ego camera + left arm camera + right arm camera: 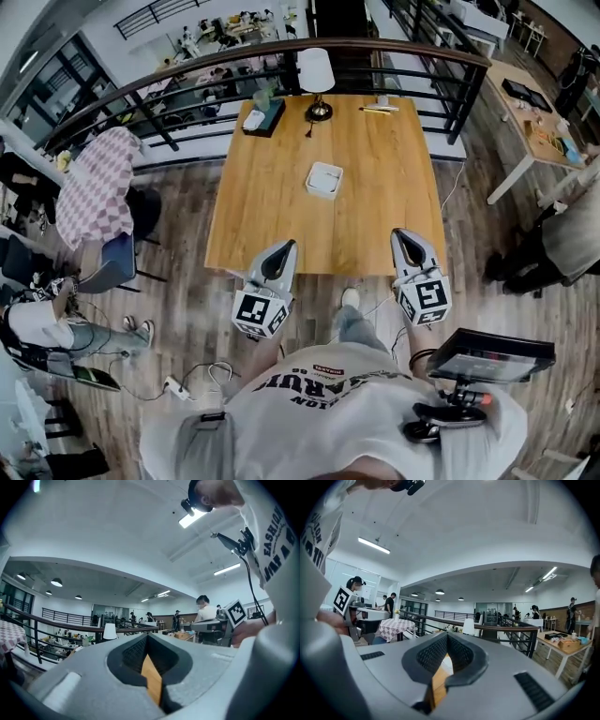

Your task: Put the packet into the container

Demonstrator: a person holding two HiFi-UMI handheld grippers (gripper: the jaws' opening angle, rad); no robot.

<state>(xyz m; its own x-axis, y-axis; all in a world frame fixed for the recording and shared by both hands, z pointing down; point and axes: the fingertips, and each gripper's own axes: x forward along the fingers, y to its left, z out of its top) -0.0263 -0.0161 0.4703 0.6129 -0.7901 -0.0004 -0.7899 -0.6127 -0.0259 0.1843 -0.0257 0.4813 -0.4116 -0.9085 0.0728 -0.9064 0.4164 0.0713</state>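
The near half of the light wooden table [272, 211] lies bare, so the way is open from its front edge to the white square container [324, 178] at its middle. Obstacles crowd the far edge: a white-shaded lamp on a dark base [316, 70], a dark tray holding a green cup [262, 118], and thin yellow sticks [380, 109]. A black railing with a wooden handrail [375, 42] closes off the space just behind.

Ahead of me a small white square container with rounded corners [324, 178] sits upright and open-topped, slightly skewed, alone near the middle of the wooden surface [272, 216].
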